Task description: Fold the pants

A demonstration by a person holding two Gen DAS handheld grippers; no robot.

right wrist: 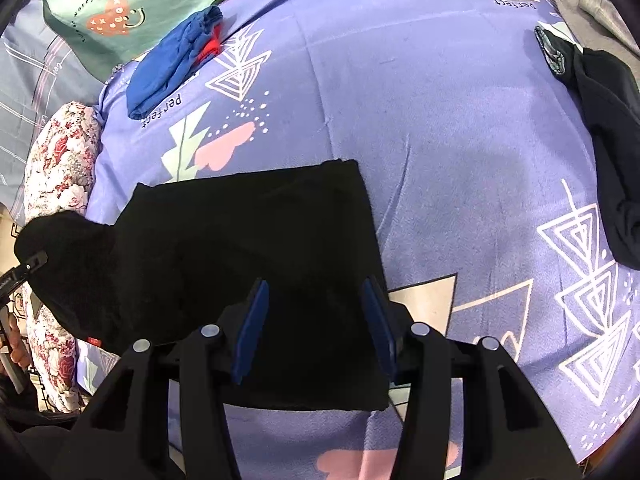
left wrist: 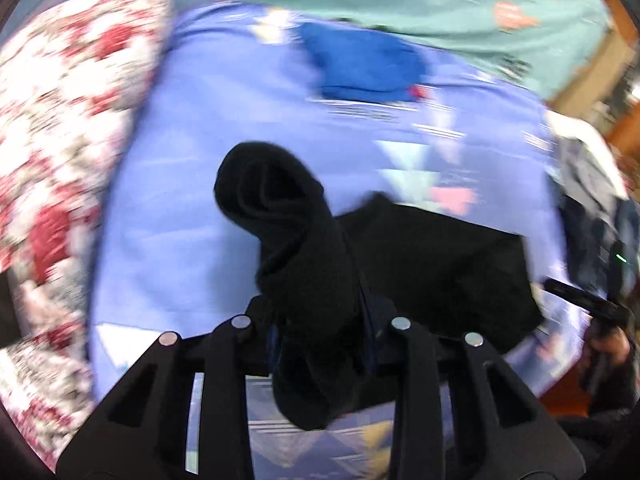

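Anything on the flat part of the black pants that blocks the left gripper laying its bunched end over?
Nothing visible. The left gripper holds the bunched end of the black pants; the flat part is bare, with the right gripper open above it.

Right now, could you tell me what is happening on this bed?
A person with a claw in each hand is folding black pants on a purple patterned bedspread. The left claw is shut on a bunched end of the pants and holds it lifted off the bedspread. The right claw hovers open above the flat folded part, gripping nothing. A folded blue garment lies near the floral pillow, and another dark garment lies off to the right in the right wrist view.
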